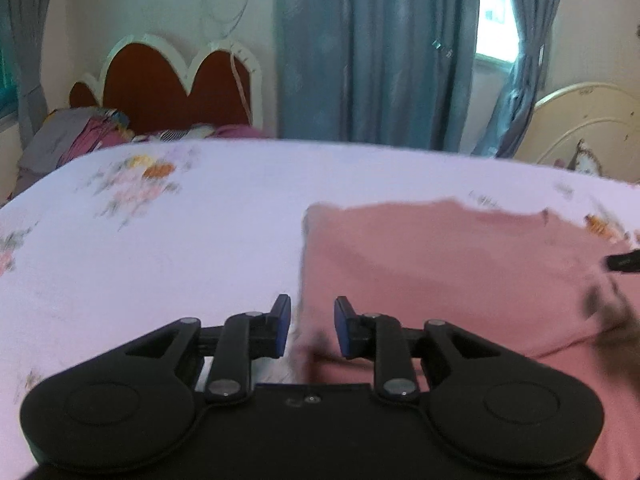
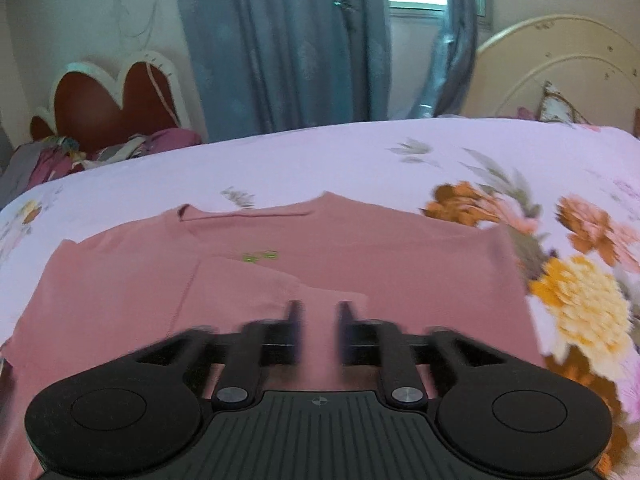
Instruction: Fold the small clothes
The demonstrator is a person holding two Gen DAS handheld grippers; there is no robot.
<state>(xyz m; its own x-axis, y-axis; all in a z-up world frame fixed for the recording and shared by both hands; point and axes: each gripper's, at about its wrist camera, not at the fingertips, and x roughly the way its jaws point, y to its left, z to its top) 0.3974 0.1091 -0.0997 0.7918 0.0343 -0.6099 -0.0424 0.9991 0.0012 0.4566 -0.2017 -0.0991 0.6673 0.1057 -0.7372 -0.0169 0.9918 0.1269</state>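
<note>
A small pink shirt (image 2: pixel 360 264) lies spread flat on a floral bed sheet (image 2: pixel 320 160), neckline at the far side and one sleeve folded in over its left part. My right gripper (image 2: pixel 319 322) is open and empty, low over the shirt's near middle. My left gripper (image 1: pixel 312 318) is open and empty, over the shirt's left edge (image 1: pixel 440 264), one finger over the sheet (image 1: pixel 160 248) and one over the fabric. A blurred dark tip of the right gripper shows at the right edge of the left wrist view. Both views are motion-blurred.
A red heart-shaped headboard (image 1: pixel 172 84) with piled clothes (image 1: pixel 76 132) stands at the far left. Blue-grey curtains (image 1: pixel 372 52) and a window hang behind the bed. A cream headboard (image 2: pixel 560 72) stands at the far right.
</note>
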